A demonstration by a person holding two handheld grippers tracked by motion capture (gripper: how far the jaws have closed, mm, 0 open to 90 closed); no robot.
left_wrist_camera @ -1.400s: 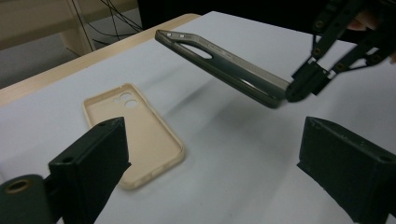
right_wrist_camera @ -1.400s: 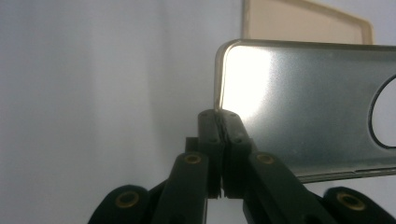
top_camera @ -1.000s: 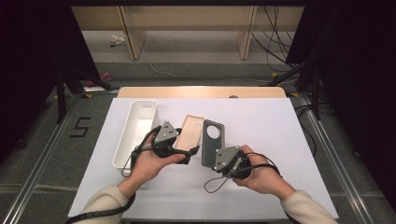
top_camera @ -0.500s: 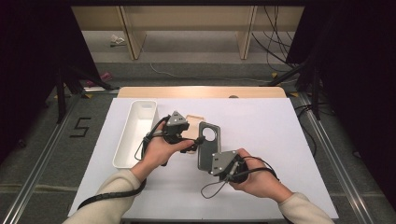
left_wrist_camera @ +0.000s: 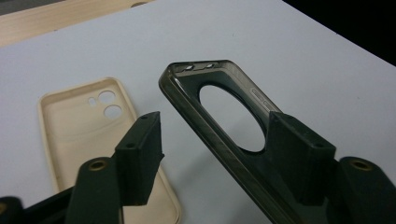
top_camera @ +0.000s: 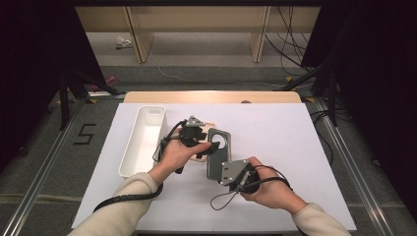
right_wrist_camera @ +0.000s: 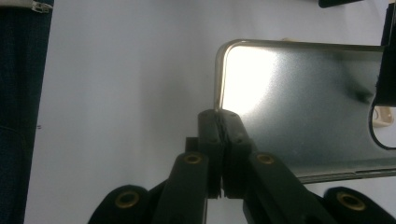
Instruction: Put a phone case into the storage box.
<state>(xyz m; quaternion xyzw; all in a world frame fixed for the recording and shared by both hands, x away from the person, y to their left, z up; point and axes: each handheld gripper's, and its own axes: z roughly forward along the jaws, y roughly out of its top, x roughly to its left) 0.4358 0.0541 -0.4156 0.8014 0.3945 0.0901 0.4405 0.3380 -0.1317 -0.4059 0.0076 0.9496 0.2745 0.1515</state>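
The dark translucent phone case (top_camera: 218,153) is held lifted and tilted above the white table (top_camera: 275,132), near its middle. Its lower corner is pinched by the right tongs (right_wrist_camera: 219,116), whose jaws are seen pressed together on the case's edge in the right gripper view. The left tongs (left_wrist_camera: 215,135) are placed around the upper part of the same case; their jaws have just been closing, with the case's rim between them, one pad lying against the far side and a gap left at the other pad. A beige phone case (left_wrist_camera: 88,126) is seen lying flat on the table just beside the dark one. A white tray (top_camera: 142,142) stands at the left.
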